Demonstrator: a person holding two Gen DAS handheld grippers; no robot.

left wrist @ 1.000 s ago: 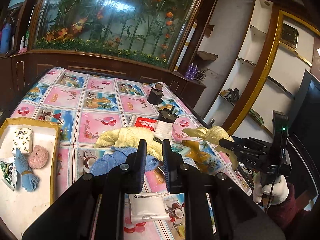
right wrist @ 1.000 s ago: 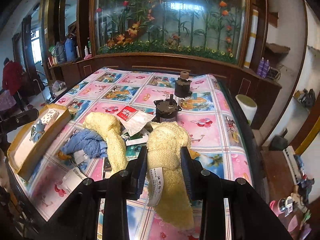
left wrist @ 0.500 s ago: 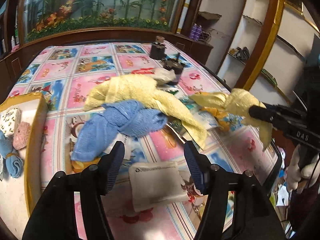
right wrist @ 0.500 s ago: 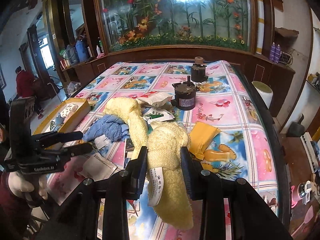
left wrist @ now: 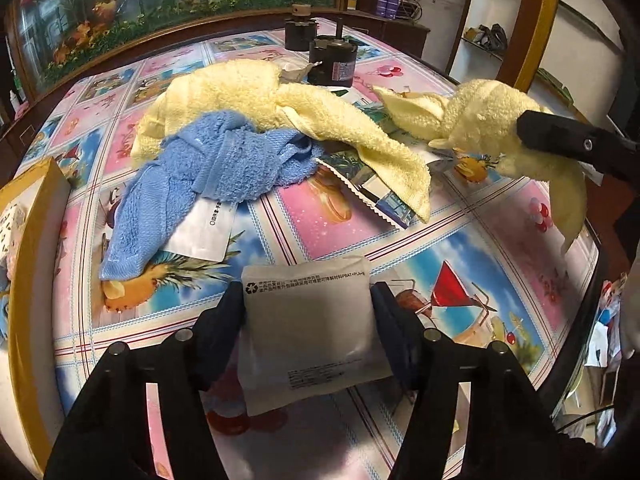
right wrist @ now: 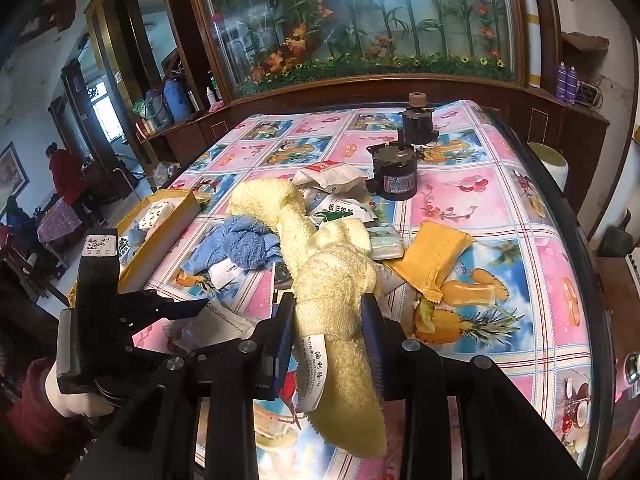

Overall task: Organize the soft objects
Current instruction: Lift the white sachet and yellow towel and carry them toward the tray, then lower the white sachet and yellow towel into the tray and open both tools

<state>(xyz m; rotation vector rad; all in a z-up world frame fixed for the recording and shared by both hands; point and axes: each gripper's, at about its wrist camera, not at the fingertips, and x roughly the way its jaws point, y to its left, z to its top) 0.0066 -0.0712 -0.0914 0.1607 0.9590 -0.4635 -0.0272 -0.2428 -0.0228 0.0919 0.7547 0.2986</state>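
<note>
Left wrist view: low and close over the near edge of the fruit-patterned plastic tablecloth [left wrist: 328, 216], facing the far edge. Right wrist view: higher and further back at the right edge, facing the same way. Shared by both: the crumpled blue terry towel [left wrist: 216, 168] [right wrist: 240, 246] and the black cylindrical motor [left wrist: 333, 63] [right wrist: 394, 174] mid-table.

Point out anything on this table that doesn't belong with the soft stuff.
Two black motors stand at the far end of the table: hard metal parts among towels and pouches. Nothing looks spilled or torn.
</note>
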